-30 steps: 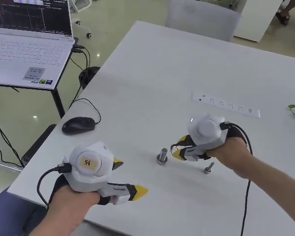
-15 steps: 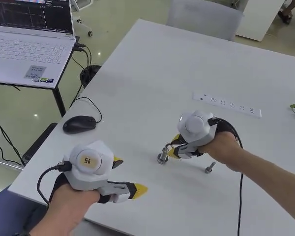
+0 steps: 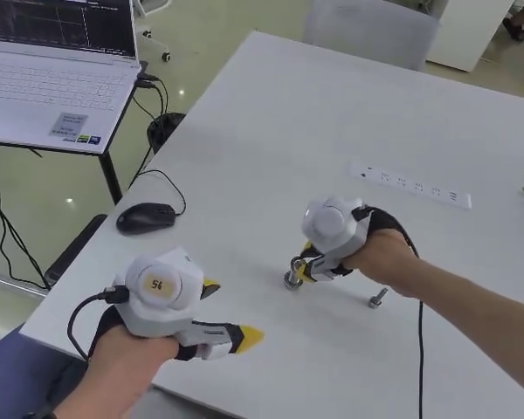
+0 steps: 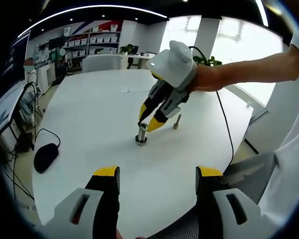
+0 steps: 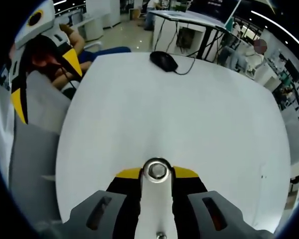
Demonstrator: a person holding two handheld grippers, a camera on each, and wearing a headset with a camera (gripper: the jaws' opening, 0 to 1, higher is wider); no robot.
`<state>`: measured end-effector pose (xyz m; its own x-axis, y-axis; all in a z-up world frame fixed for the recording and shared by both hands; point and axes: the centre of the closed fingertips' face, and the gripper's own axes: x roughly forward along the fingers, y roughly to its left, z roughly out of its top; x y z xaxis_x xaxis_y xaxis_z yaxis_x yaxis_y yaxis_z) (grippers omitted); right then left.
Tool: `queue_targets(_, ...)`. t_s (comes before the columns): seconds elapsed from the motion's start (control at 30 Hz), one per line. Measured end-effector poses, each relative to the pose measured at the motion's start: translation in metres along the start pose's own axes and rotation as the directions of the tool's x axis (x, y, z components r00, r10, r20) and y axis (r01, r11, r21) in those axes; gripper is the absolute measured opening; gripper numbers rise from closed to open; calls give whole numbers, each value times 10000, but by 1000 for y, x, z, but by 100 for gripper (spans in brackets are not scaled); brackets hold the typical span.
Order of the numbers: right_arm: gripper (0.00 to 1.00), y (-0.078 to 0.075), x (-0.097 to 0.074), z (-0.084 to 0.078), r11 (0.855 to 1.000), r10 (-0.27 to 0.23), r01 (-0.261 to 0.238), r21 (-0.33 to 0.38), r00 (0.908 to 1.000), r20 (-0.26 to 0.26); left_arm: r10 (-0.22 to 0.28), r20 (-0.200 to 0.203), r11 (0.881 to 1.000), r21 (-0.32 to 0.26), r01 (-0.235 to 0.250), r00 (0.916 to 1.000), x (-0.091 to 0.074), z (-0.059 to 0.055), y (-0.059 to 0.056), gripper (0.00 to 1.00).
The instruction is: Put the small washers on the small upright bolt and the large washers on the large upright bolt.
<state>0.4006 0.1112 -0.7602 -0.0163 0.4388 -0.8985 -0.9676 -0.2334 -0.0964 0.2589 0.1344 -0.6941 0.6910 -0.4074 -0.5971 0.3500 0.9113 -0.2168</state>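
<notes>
Now seating a washer [image 5: 157, 170] on the large bolt [image 3: 292, 280].
The right gripper [image 3: 301, 269] is pinched on a metal ring, apparently a large washer. The large bolt is directly under its tips, and the ring seems level with the bolt's top, not yet let go. The small bolt [image 3: 377, 298] stands just behind that gripper, near the wrist. The left gripper [image 4: 158, 174] hangs spread and empty, well short of both bolts (washers already stacked are too small to count), so what remains is unclear.
</notes>
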Motion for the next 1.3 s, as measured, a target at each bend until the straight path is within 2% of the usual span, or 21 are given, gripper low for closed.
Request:
queue_targets(0.63,23,2,24,-11,9998,184,-190,-54,9956,-922,-30,8,10000,-6,30,10000,1,1,1,61)
queue_targets(1.0,23,2,41,-20,9986,266,-203,485,9906,-1343,65,-9,9999,-134,-65,10000,-1,-3,4,61)
queue_targets(1.3,24,3,46,-23,9973,131,-33,728,9909,-1341,97,-2,9999,-120,-97,10000,-1,-2,7,61)
